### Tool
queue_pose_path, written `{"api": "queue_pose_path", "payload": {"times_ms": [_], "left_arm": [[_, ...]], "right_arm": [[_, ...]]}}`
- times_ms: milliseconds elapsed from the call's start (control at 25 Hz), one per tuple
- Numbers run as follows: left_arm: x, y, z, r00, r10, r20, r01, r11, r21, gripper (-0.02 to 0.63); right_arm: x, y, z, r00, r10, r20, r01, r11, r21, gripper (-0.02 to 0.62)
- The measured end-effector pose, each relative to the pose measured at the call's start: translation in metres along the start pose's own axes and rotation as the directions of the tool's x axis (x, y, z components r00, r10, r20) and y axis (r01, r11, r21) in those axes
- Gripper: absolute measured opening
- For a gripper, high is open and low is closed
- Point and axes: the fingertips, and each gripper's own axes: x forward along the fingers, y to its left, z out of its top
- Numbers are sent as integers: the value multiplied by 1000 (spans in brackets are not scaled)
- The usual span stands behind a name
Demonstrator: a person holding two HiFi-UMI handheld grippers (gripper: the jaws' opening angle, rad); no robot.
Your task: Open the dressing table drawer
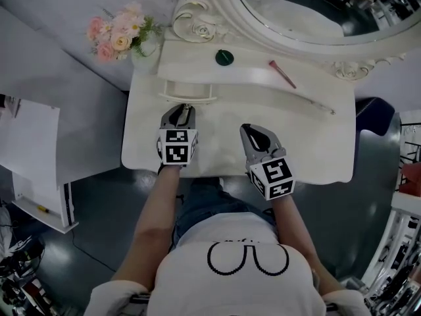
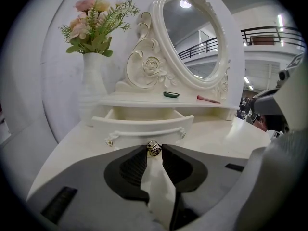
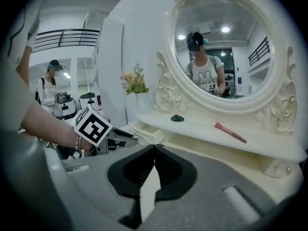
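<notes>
light drawer (image 2: 144, 125) should slide easy; left gripper (image 1: 186, 106) jaws pinch its tiny slick knob (image 2: 154, 148), right gripper (image 3: 154, 148) clenched empty.

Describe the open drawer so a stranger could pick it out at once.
Find the white dressing table with the oval mirror. Under the shelf below that mirror, at the end nearest the vase of flowers, sits the drawer. It alone is pulled out, with a curved front and a small metal knob that the left gripper clamps.
</notes>
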Motion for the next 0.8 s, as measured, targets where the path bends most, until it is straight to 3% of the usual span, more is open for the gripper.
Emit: {"api": "queue_pose_path", "payload": {"times_ms": [440,800], "left_arm": [[-16,-7,-7,999,-6,-32,6,1000,4,97],[-61,6,31,994,66,89,-68,998,16,97]], "right_arm": [[-11,7,14,999,1,43,0,1000,-24,-2],[-27,-2,51,988,-28,152,34,999,-38,-2]]}}
